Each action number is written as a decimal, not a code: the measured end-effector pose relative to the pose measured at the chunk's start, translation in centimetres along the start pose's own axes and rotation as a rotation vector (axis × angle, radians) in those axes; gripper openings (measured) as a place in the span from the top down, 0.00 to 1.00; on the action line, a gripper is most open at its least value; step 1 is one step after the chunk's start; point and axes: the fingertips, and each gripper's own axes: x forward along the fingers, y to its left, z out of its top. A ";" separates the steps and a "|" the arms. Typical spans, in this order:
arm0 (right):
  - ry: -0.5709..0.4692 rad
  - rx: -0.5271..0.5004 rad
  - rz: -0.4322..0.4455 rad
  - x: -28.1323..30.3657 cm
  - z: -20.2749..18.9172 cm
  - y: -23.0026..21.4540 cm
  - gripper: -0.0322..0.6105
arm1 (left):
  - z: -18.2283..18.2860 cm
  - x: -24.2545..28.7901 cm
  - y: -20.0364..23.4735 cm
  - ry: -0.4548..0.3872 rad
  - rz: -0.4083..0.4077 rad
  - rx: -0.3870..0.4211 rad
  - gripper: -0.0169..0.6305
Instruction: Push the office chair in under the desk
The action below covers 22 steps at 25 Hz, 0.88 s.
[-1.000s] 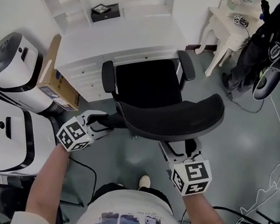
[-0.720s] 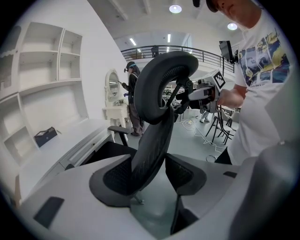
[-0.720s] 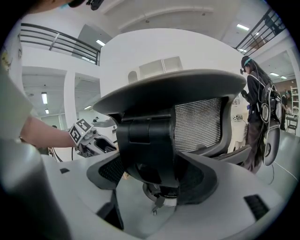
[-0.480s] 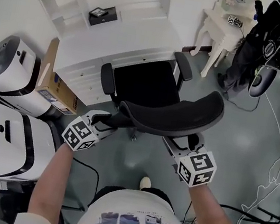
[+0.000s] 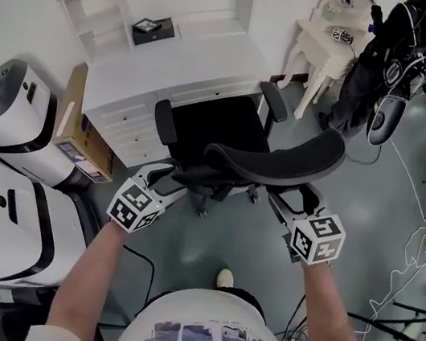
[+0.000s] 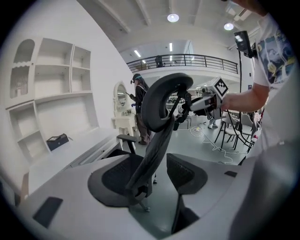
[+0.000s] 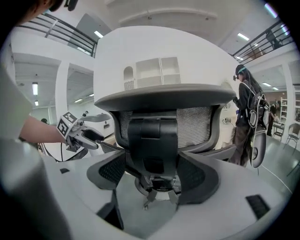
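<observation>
The black mesh office chair (image 5: 280,159) stands with its seat (image 5: 217,125) at the front edge of the white desk (image 5: 175,61), its backrest towards me. My left gripper (image 5: 168,182) is at the backrest's left lower edge. Its jaws have just been opening, and the edge (image 6: 150,154) runs between them close to the left pad, unpinched. My right gripper (image 5: 282,204) is low behind the backrest's right part, open. In the right gripper view its wide jaws frame the chair's rear spine (image 7: 153,140), which stands beyond the pads.
Two large white machines (image 5: 9,121) and a cardboard box (image 5: 79,121) stand left of the chair. A small white table (image 5: 325,42) and a person in dark clothes (image 5: 380,56) are at the back right. Cables (image 5: 419,251) lie on the floor at the right.
The view has tilted, so the backrest sits higher in frame. Both grippers stay at the backrest's lower edge and have shifted only slightly forward with it.
</observation>
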 end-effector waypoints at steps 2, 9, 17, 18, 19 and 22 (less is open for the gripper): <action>-0.001 0.023 -0.037 -1.0 -0.3 0.1 0.42 | 0.3 -1.6 -0.4 -0.028 -0.015 -0.010 0.57; -0.005 0.066 -0.154 -4.5 -1.5 1.4 0.56 | 0.9 -6.2 -2.1 -0.097 -0.024 -0.048 0.71; -0.007 0.097 -0.138 -7.8 -4.1 8.6 0.90 | 0.8 -10.8 -6.3 -0.149 -0.099 -0.089 0.93; -0.004 0.098 -0.132 -8.1 -4.5 9.6 0.90 | 0.5 -11.4 -6.9 -0.150 -0.113 -0.094 0.94; -0.002 0.098 -0.128 -8.4 -4.7 10.6 0.90 | 0.3 -12.1 -7.5 -0.151 -0.127 -0.098 0.95; -0.002 0.098 -0.123 -9.2 -5.4 13.3 0.91 | -0.4 -13.9 -9.1 -0.151 -0.165 -0.106 0.95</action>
